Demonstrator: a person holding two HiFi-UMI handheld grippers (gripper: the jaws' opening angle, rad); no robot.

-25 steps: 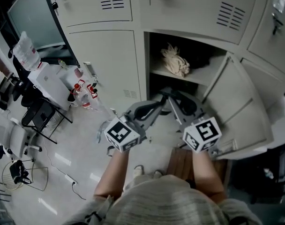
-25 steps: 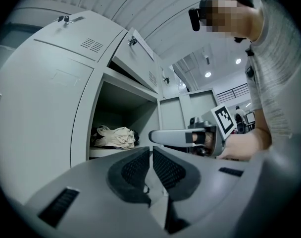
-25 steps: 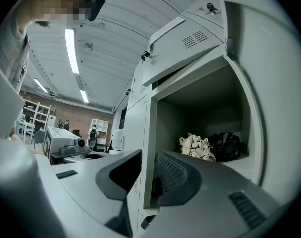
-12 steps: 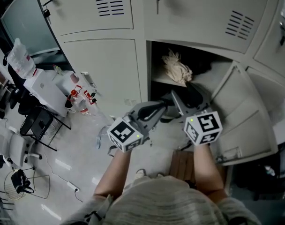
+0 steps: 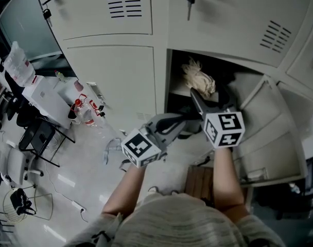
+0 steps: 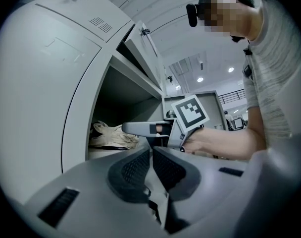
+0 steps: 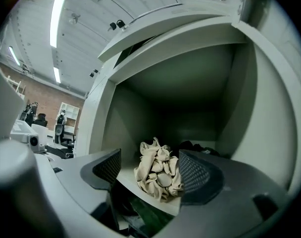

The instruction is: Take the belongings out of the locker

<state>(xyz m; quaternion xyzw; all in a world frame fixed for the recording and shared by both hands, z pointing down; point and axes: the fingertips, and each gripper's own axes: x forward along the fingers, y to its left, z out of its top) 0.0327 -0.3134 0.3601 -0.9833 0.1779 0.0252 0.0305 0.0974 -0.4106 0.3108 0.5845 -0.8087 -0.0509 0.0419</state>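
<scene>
Cream cloth, bunched into a knotted bundle [image 7: 158,175], lies on the shelf [image 7: 171,206] of the open locker [image 7: 242,113], close to the front edge and toward the left side of the compartment. The door [image 5: 267,125] hangs wide open on the right, so the opening is free to reach into.

The right hand-held gripper [image 7: 153,180] points straight at the bundle with its jaws spread wide. The cloth is framed between them but lies a little beyond the tips, so nothing is gripped. That aim and spread suggest it is lined up to close on the cloth as the first belonging to come out.

The left hand-held gripper [image 6: 151,162] has its jaws pressed together with nothing between them. It sits lower and to the left of the right one, near the bottom of the opening. It probably waits there out of the way while the other does the reaching.

Several things are hard to read. A dark shape [image 7: 200,145] lies on the shelf behind the bundle, to the far right, and what it is cannot be told. The space under the shelf is in shadow; something dark with a greenish cast [image 7: 140,222] shows there, cut off by the jaws. In the head view the right hand-held gripper covers the front of the shelf, so the gap between tips and cloth cannot be judged.
</scene>
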